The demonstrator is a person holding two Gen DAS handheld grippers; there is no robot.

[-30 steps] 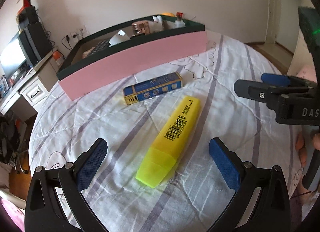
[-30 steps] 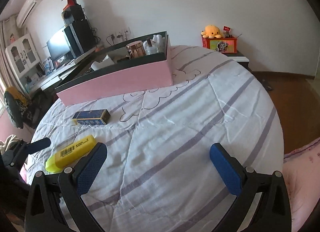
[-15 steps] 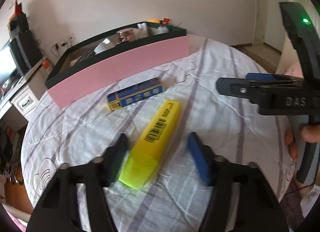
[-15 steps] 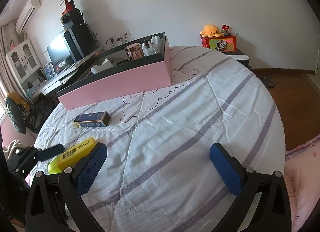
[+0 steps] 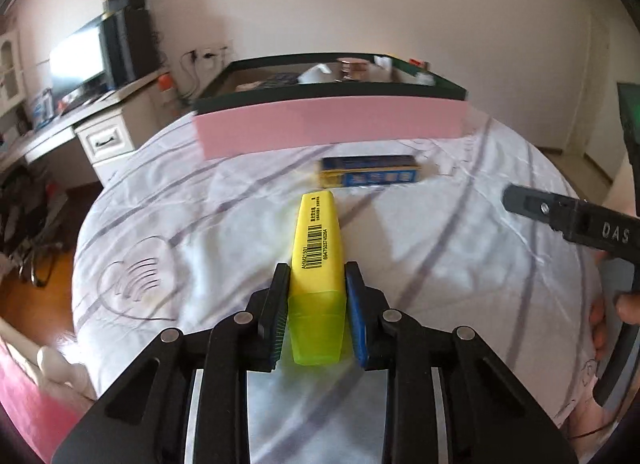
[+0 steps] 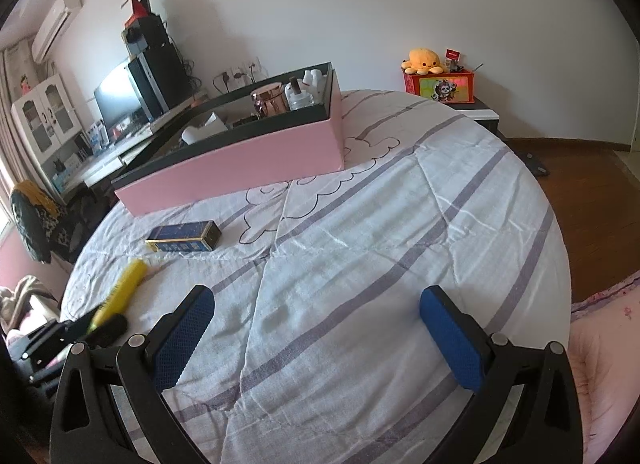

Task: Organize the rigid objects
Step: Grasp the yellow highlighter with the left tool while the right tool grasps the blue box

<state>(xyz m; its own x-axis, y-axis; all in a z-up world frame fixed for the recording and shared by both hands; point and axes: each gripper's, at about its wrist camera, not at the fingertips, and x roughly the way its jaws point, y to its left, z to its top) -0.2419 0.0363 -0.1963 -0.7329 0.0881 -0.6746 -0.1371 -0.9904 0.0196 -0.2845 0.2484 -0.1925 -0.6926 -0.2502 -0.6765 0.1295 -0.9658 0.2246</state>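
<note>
White quilt with grey stripes (image 6: 400,224) covers the bed, TV (image 6: 116,98) and desk behind. Left claw (image 5: 318,304) pinches the yellow highlighter (image 5: 318,240) just short of the blue box (image 5: 370,176) by the pink storage box (image 6: 240,168); right claw (image 6: 316,340) gapes wide.
</note>
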